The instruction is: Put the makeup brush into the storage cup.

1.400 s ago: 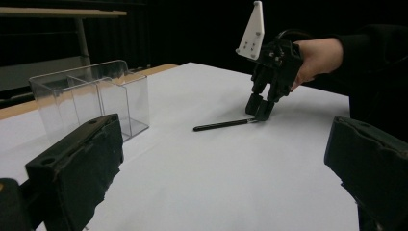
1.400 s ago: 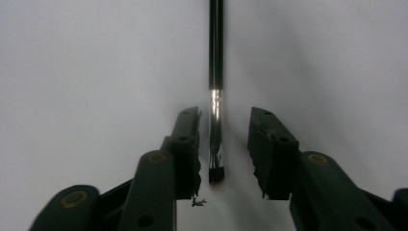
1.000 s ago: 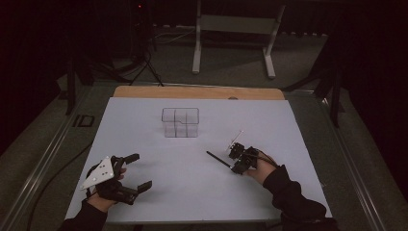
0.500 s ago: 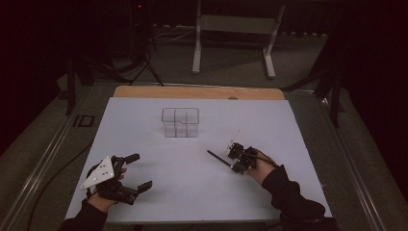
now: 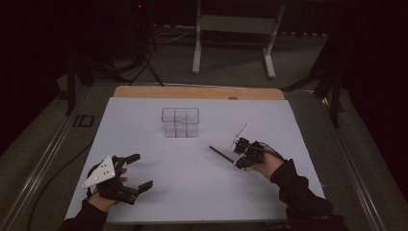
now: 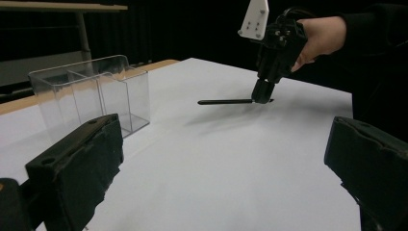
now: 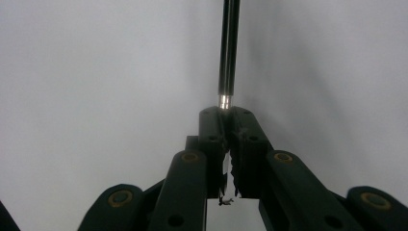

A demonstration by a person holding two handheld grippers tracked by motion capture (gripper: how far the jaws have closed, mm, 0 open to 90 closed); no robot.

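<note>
A: What's different from a second ago?

B: The right gripper [image 5: 242,155] has just been closing. Its jaws are now pinched tight on one end of the thin black pen-like stick with a silver collar [image 7: 228,53]. In the right gripper view the shaft runs straight out from between the black pads.

A: Is it off the table yet?

B: Hard to say. In the left gripper view the stick [image 6: 225,101] lies level, low over the white table sheet [image 5: 192,192], with a soft shadow beneath it. It could be resting there or barely raised; the dim picture won't settle it. In the high view it [image 5: 222,154] has hardly shifted from where it lay before.

A: And the other hand?

B: The left gripper [image 5: 136,171] sits near the front left corner of the sheet, jaws spread wide, nothing between them. It has not stirred.

A: So where does that leave the job?

B: The grasp looks made, so I'd judge the pickup step is nearly done. The clear plastic box with divided compartments [image 5: 180,122] stands empty well beyond the stick, toward the far side. It seems the likely place to carry the stick next.
</note>
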